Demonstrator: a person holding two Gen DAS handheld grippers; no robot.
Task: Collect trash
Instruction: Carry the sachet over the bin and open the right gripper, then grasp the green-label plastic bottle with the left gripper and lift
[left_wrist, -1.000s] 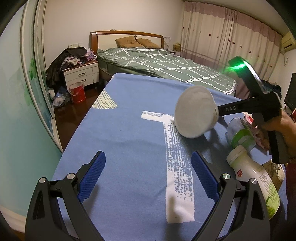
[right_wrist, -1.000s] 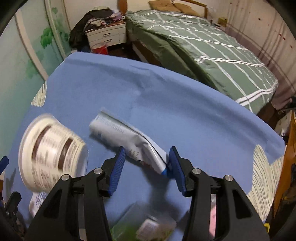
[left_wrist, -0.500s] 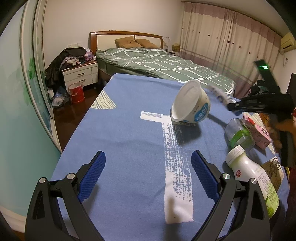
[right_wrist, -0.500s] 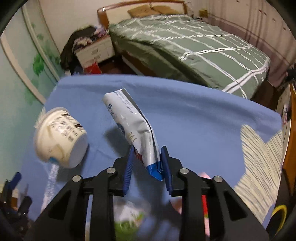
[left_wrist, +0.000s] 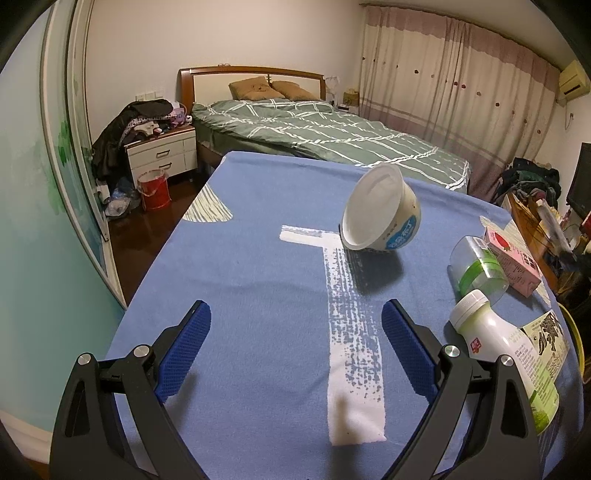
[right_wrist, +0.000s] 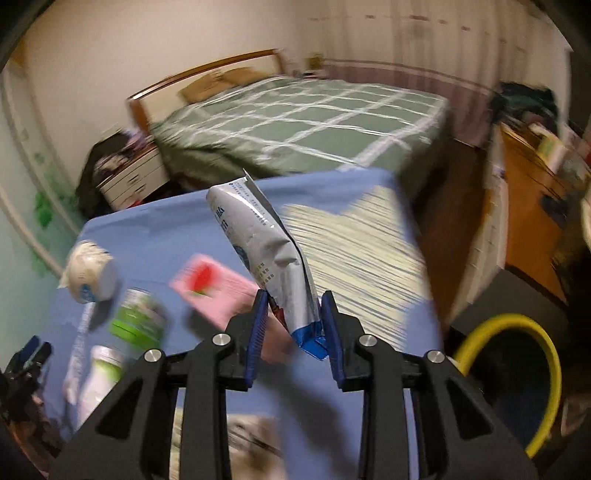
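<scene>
left wrist: low over blue table (left_wrist: 258, 258), faces bed (left_wrist: 332, 136) | right wrist: higher, at table's right edge | shared: table, bed, white cup (left_wrist: 380, 210)

surface: blue cloth-covered table (left_wrist: 258, 258) | landmark: tipped white cup (left_wrist: 380, 212) mid-table | right of cup: 1 clear green-banded jar (left_wrist: 476, 264), 1 pink carton (left_wrist: 511, 254) touching it | nearer than jar: white bottle (left_wrist: 506, 354), lying down
</scene>
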